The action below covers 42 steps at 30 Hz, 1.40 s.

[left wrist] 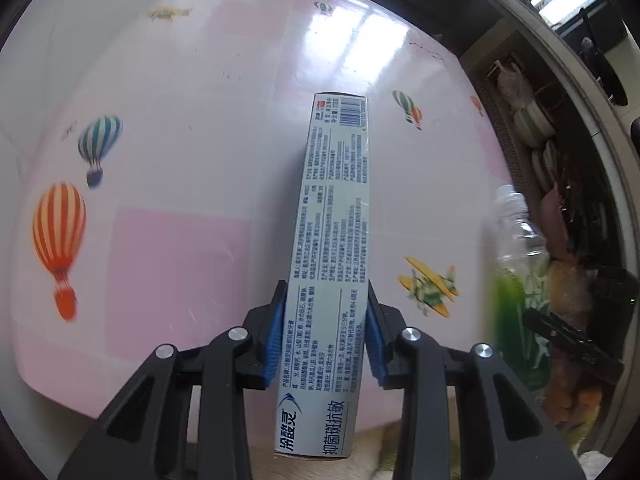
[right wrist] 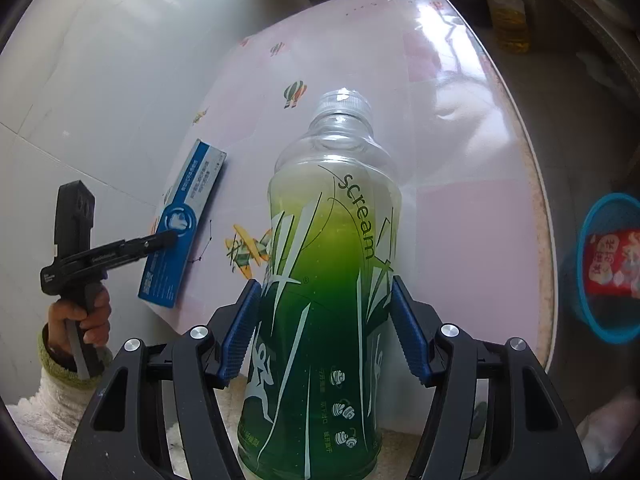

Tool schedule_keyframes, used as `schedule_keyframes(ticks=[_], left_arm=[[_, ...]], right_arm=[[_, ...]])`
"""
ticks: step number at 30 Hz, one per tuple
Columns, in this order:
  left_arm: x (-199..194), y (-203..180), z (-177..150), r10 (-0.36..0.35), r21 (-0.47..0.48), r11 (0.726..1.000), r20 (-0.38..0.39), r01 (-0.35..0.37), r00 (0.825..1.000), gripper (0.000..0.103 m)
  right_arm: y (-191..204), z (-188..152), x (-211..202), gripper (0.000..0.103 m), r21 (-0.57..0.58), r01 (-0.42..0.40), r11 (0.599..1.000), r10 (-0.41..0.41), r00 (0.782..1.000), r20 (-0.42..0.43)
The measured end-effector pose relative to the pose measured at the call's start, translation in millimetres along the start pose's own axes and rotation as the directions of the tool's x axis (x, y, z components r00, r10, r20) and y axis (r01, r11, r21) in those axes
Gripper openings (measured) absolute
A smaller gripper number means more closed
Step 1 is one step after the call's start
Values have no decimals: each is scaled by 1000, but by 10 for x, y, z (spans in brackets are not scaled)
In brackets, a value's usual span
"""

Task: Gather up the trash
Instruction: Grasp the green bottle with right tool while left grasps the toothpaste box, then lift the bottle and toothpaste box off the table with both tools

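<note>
Toothpaste box (left wrist: 336,240) sits clamped in left gripper (left wrist: 326,320), blue ribbed pads (left wrist: 276,328) pressed flat on both long sides approx a third up from its near end; far end juts out over pink balloon-print tabletop (left wrist: 180,240); box looks lifted, tho can't confirm clearance. Judged light & prob empty: thin glossy card, stiff along length but walls would cave if squeezed hard, so grip on the narrow faces w/ modest force suits it.

Right gripper (right wrist: 326,320) is closed round green-labelled Scream bottle (right wrist: 328,280), pads on lower body just below the waist, cap (right wrist: 342,102) pointing away. Clear PET, shrink sleeve slick; seems empty, so light but springy & apt to slip or pop out if pinched on the curved shoulder; mid-body hold is sounder.

Blue plastic basket (right wrist: 608,264) w/ red wrapper (right wrist: 612,264) inside stands on floor, off table's right edge; likely the bin.
</note>
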<state>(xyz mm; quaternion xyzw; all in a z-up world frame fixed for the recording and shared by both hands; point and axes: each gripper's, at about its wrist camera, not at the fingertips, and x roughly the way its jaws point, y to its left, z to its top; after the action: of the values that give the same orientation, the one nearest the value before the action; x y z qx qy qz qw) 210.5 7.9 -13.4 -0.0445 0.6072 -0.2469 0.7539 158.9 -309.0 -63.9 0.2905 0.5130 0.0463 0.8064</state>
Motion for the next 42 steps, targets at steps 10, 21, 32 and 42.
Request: schedule_keyframes(ticks=[10, 21, 32, 42], left_arm=[[-49, -352, -346, -1, 11, 1000, 95, 0, 996, 60], [174, -685, -279, 184, 176, 960, 190, -217, 964, 60], [330, -823, -366, 250, 232, 927, 206, -296, 946, 57], [414, -814, -415, 273, 239, 918, 201, -317, 941, 50]], right_arm=[[-47, 6, -50, 70, 17, -14, 1000, 15, 999, -34], [19, 113, 29, 71, 42, 18, 999, -17, 1000, -4], [-61, 61, 54, 66, 74, 54, 996, -54, 999, 1], [-56, 48, 43, 62, 81, 66, 995, -66, 998, 5]])
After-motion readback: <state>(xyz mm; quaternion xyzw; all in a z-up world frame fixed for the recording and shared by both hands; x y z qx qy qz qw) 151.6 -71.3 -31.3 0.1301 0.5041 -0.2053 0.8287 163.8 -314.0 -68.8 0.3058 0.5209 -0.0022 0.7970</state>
